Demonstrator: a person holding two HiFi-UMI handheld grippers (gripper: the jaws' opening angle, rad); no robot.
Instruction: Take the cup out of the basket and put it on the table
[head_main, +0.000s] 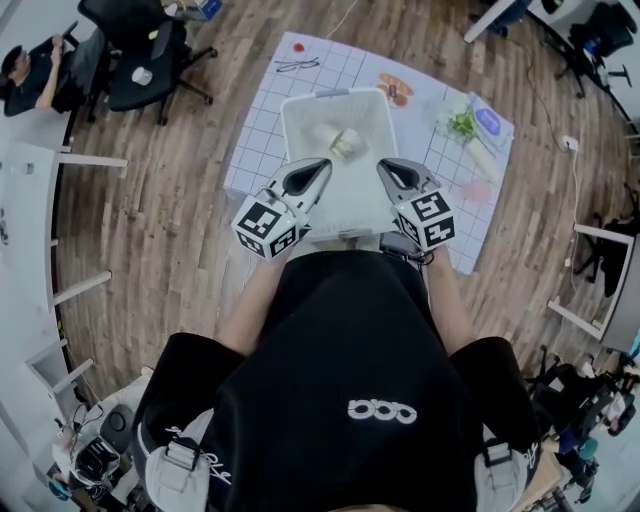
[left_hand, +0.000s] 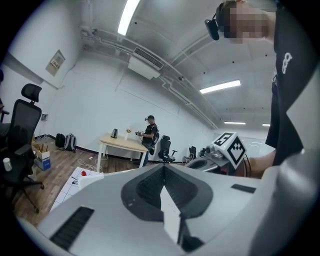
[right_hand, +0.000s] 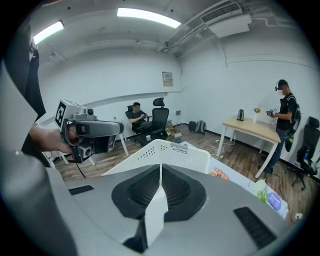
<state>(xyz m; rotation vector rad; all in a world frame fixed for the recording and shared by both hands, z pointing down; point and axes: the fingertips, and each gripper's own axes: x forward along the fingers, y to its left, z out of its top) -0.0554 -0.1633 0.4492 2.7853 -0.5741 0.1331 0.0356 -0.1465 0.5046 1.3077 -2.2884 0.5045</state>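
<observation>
A white plastic basket (head_main: 296, 112) stands on a gridded mat. A pale cup (head_main: 346, 144) lies on its side inside the basket. My left gripper (head_main: 322, 163) hovers over the basket's near left part, jaws closed together with nothing between them. My right gripper (head_main: 383, 165) hovers over the near right part, also shut and empty. In the left gripper view the left gripper (left_hand: 163, 167) points level across the room, with the right gripper's marker cube (left_hand: 229, 147) beside it. In the right gripper view the right gripper (right_hand: 160, 166) points at the basket's perforated wall (right_hand: 170, 152); the cup is hidden there.
The mat (head_main: 262, 130) carries a red thing (head_main: 298, 47), a dark wire-like item (head_main: 297, 66), an orange picture (head_main: 395, 88) and a packet with greens (head_main: 476, 124). Office chairs (head_main: 140, 60) stand at the far left. A wooden table (right_hand: 252, 129) and a standing person (right_hand: 286, 112) are beyond.
</observation>
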